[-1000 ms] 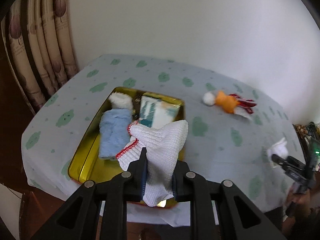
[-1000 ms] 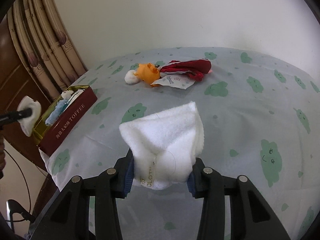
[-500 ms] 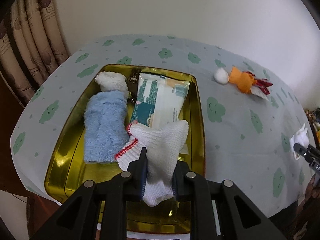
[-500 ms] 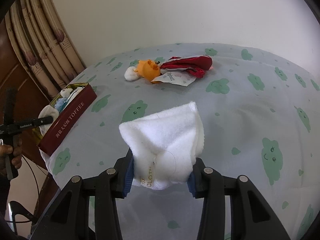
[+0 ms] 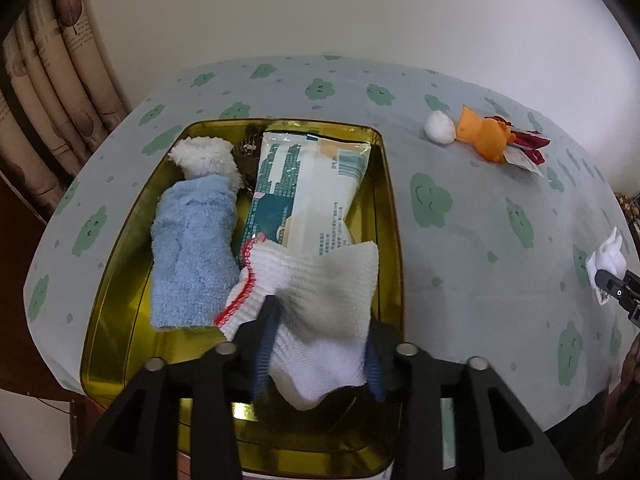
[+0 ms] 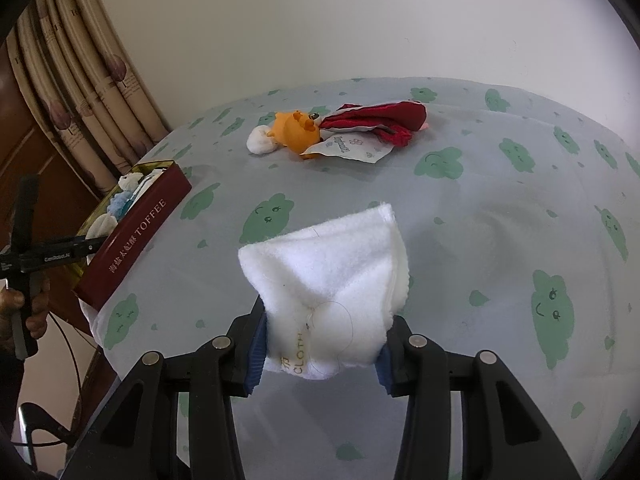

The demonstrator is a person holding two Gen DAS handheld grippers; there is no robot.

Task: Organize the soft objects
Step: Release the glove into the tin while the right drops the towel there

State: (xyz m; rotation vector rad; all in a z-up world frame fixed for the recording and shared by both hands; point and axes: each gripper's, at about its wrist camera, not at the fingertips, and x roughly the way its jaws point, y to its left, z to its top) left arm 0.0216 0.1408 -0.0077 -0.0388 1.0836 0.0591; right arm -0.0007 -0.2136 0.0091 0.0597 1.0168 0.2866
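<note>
**Left letting go over the tin; right carrying the fleece cloth**

My left gripper [image 5: 316, 340] has just been opening, its jaws now spread with the white knit glove [image 5: 320, 312] slack between them, slumping into the gold tin [image 5: 390, 216] beside the blue fuzzy sock [image 5: 192, 248] and partly over the wipes packet [image 5: 308, 188]. The knit looks light and limp, and I judge it will snag on the pads rather than slide, so lift away straight.

My right gripper [image 6: 322, 350] is clamped on the folded white cloth [image 6: 332, 280], held above the tablecloth [image 6: 480, 240]. Fleece, soft, compresses easily; gripped at the bunched, labelled end, the rest fans out.

The orange plush toy [image 6: 298, 132] lies well apart; its firmer head seems the better hold.
</note>
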